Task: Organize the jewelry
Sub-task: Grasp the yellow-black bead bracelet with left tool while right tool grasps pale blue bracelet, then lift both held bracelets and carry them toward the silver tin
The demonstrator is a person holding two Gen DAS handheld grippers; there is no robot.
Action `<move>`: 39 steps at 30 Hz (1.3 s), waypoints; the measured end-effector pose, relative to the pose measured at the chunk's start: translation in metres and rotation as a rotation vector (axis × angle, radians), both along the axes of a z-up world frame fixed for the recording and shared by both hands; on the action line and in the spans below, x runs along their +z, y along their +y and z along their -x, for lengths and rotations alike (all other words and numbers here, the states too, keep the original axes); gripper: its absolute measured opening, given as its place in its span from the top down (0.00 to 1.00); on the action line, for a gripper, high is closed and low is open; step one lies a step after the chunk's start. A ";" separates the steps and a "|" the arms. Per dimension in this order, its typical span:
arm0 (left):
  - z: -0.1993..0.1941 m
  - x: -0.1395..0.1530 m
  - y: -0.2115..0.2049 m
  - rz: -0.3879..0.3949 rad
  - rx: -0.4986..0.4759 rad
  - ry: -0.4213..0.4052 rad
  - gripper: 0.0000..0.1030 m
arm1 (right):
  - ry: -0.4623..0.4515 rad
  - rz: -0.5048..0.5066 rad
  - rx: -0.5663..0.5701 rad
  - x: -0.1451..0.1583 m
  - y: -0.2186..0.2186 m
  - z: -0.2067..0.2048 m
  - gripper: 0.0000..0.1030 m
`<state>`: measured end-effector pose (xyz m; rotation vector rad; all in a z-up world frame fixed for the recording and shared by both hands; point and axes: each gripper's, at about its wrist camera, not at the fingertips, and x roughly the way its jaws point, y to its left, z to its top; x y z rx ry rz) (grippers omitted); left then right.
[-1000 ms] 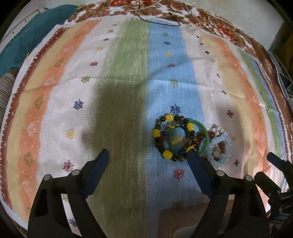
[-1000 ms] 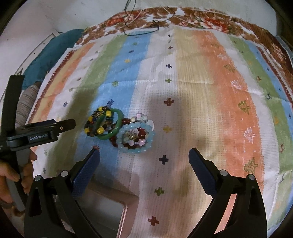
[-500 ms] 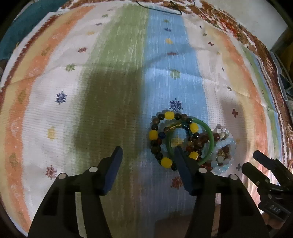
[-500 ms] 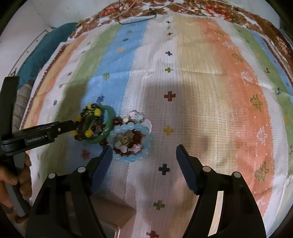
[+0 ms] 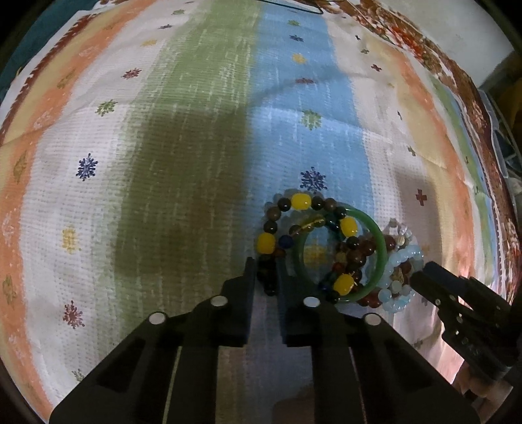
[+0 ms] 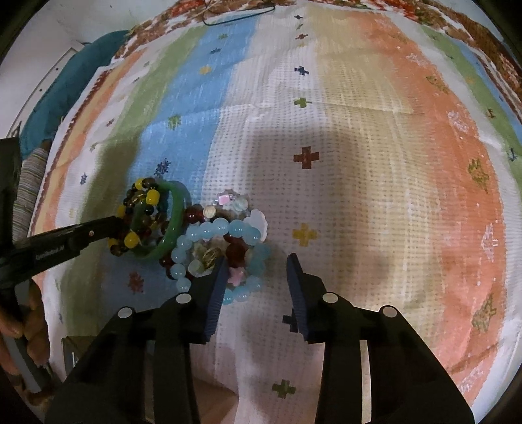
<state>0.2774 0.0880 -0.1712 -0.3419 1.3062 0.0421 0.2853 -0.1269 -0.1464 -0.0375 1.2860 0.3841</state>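
A heap of bracelets lies on a striped cloth. A dark bead bracelet with yellow beads (image 5: 277, 228) overlaps a green bangle (image 5: 380, 241); beside them lie a pale blue bead bracelet (image 5: 399, 264) and red-brown beads. My left gripper (image 5: 266, 277) has its fingers closed on the near side of the yellow-and-dark bracelet. In the right wrist view the green bangle (image 6: 177, 208) and pale blue bracelet (image 6: 215, 228) show at left. My right gripper (image 6: 256, 270) is partly open, its left finger resting over the pale blue bracelet's near edge.
The striped cloth (image 6: 359, 130) covers the whole surface. A black cord (image 6: 235, 16) lies at its far edge. A teal cloth (image 6: 71, 84) sits off the cloth at far left. A box corner (image 6: 75, 355) shows at the near edge.
Both grippers moved forward and down to the heap. The left gripper's fingers closed from wide open onto the yellow-and-dark bracelet. The right gripper's fingers narrowed around the pale blue bracelet.
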 end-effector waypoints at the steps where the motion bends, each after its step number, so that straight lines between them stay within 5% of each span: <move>1: 0.000 0.000 -0.001 -0.002 -0.003 -0.001 0.89 | 0.003 -0.003 0.000 -0.001 0.001 -0.001 0.73; 9: -0.001 -0.001 0.001 0.000 -0.002 -0.007 0.91 | 0.018 -0.032 0.001 -0.004 0.001 -0.003 0.88; 39: 0.020 0.088 -0.008 -0.067 -0.059 -0.207 0.91 | -0.186 0.016 0.063 0.069 0.002 0.029 0.88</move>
